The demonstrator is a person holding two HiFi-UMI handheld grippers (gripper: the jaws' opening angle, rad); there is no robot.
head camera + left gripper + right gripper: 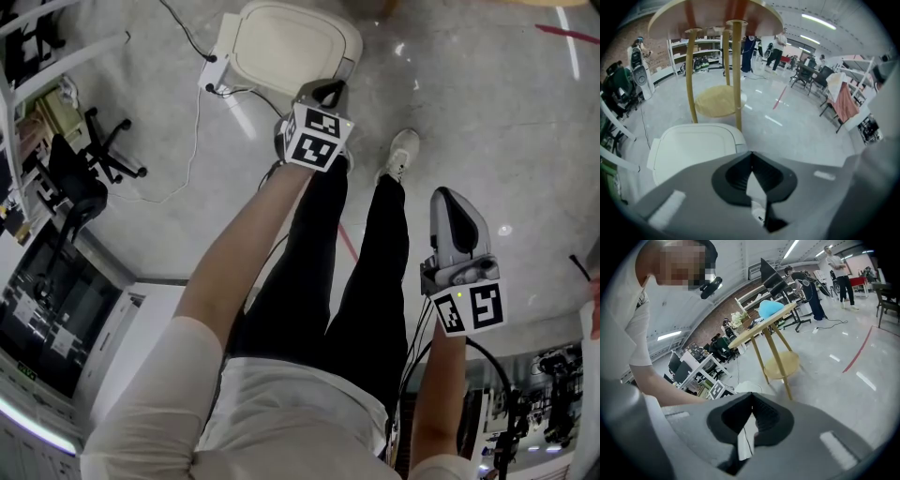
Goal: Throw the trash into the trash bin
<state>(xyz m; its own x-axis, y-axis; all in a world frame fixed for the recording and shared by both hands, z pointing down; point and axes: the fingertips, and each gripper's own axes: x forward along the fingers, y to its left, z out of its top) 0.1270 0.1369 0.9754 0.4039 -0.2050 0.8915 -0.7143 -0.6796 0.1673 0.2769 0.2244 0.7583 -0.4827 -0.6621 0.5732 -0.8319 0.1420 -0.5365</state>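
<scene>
Grey polished floor [487,112] carries one white trash bin [286,47], lid down, and one round wooden table [717,18] just behind the bin. I hold two grippers: my left gripper [751,154] hangs over the bin's near edge, fingers pressed tip to tip; my right gripper [751,408], off to the bin's right, is likewise closed on itself.

No words, brand names or numbers can be read anywhere; the only printed signs are black-and-white square coded markers, blocks rather than letters; two faces of them stand on the marker cube [317,139] of the left gripper [329,92], near twelve o'clock in the head view; two more on the second cube [469,309] of the right gripper [450,200], near four o'clock; one face shows at eight o'clock in the right gripper view.
</scene>
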